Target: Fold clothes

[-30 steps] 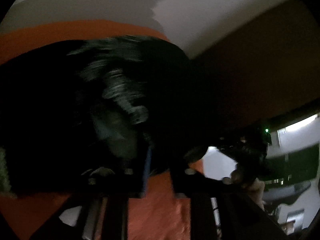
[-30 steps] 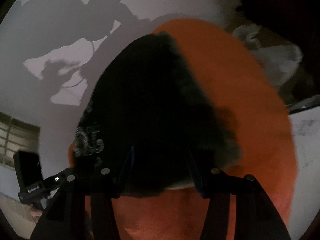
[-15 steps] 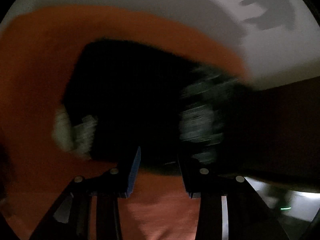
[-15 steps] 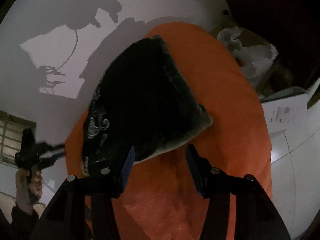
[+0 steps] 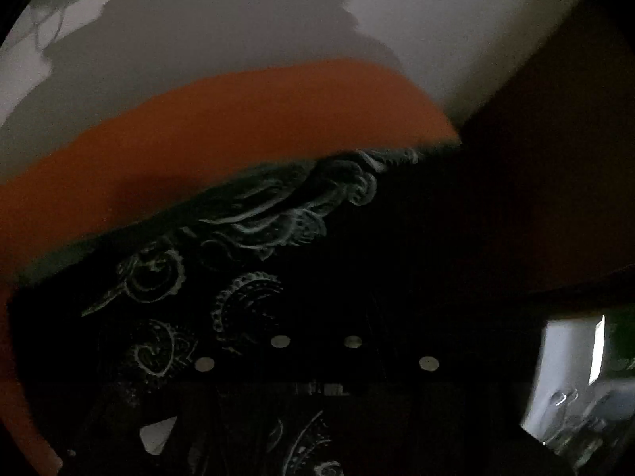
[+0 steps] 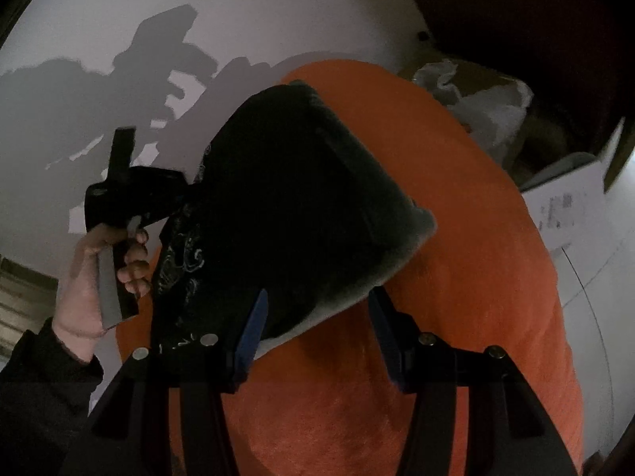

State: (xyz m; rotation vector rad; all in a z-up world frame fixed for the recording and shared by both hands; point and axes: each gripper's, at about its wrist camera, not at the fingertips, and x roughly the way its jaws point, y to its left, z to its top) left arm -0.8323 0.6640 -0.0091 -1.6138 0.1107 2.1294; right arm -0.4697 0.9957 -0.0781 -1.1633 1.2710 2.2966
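On top of the orange cloth point(image 6: 456, 297) that covers the counter sits the black garment point(image 6: 293, 214), folded into a thick bundle with a pale fuzzy lining showing along its near edge. It's got a light paisley-ish print down its left side, which also fills most of the left wrist view point(image 5: 246, 246).

Right gripper point(image 6: 317, 317) hangs just in front of that near edge, its blue-padded fingers point(image 6: 254, 317) spread wide apart with nothing between them. One finger looks like it's right at the fabric, but neither is pinching anything.

Left gripper point(image 6: 135, 194) is visible from the right camera, held in the person's left hand point(image 6: 91, 277) with a dark sleeve point(image 6: 35, 388) below it. It's pushed right up against the left side of the garment. From its own camera the lower half is so dark and so full of black fabric that I honestly can't tell if its fingers are closed on the cloth or not; only a few bright screw heads show.

Behind everything there's a pale wall point(image 6: 278, 12) with shadows of the grippers cast on it. Off to the right is a crumpled white plastic bag point(image 6: 488, 111), well apart from the garment.
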